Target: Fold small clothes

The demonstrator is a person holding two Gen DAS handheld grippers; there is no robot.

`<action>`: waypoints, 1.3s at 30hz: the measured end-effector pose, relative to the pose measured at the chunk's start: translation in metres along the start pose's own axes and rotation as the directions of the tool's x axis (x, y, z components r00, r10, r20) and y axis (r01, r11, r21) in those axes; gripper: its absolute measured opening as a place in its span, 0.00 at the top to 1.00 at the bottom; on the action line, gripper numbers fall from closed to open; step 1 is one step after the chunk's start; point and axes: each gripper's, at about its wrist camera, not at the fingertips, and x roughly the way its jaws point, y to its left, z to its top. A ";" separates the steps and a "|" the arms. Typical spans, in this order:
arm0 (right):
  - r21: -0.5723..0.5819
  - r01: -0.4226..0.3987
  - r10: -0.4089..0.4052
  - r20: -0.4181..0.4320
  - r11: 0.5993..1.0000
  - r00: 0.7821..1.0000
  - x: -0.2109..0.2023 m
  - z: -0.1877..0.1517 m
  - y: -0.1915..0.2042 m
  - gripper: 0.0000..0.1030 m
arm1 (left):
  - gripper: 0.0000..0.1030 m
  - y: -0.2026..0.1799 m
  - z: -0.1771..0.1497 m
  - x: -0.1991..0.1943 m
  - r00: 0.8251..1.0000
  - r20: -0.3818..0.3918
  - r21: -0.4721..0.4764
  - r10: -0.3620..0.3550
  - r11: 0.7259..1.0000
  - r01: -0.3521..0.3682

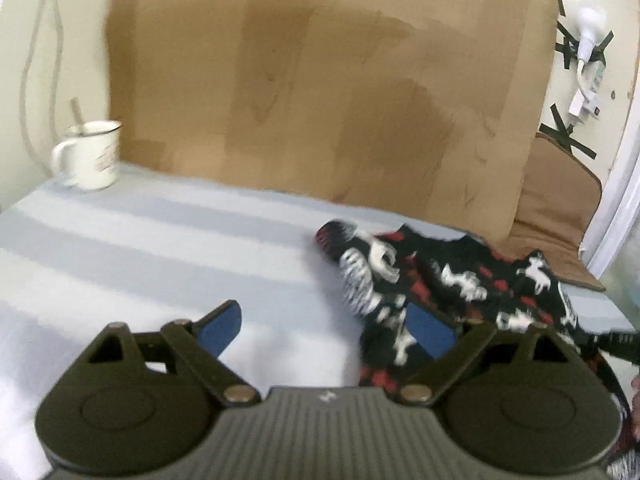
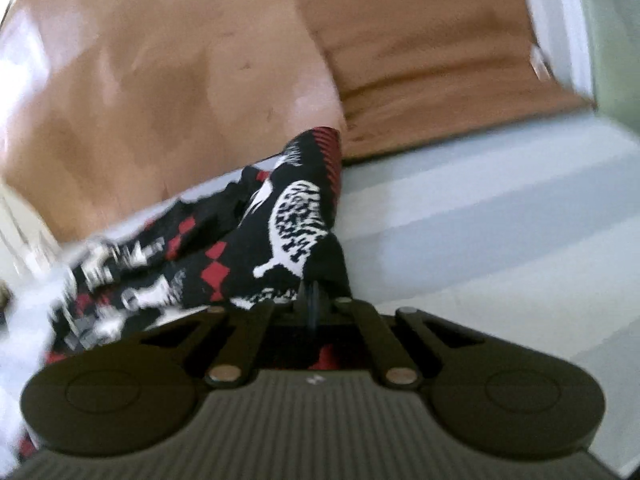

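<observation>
A small black garment [image 1: 452, 276] with red diamonds and white animal figures lies bunched on the striped pale blue sheet [image 1: 140, 240], to the right in the left wrist view. My left gripper [image 1: 326, 332] stands wide open; its left blue pad [image 1: 222, 330] is over bare sheet, while the garment drapes over the right finger beside its blue pad [image 1: 430, 334]. In the right wrist view my right gripper [image 2: 314, 292] is shut on the near edge of the garment [image 2: 248, 248], which stretches away to the left and up to a red-striped cuff.
A white enamel mug [image 1: 90, 156] with a stick in it stands at the back left of the sheet. A tan board [image 1: 320, 80] rises behind the bed. A brown mat [image 1: 560, 208] lies at the right, below a taped wall plug [image 1: 588, 40].
</observation>
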 end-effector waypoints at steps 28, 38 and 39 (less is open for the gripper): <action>0.170 -0.305 0.338 -0.221 0.937 0.915 -0.184 -0.155 -0.038 0.73 | 0.50 -0.012 -0.126 -0.122 0.898 -0.338 0.011 -0.283 0.953 0.304; 0.064 -0.450 0.454 -0.080 0.891 0.888 -0.194 -0.101 -0.023 0.87 | 0.92 -0.001 -0.103 -0.113 0.895 -0.269 -0.129 -0.356 0.934 0.333; 0.065 -0.450 0.454 -0.056 0.891 0.889 -0.190 -0.092 -0.022 0.87 | 0.92 0.003 -0.095 -0.110 0.894 -0.243 -0.160 -0.376 0.925 0.345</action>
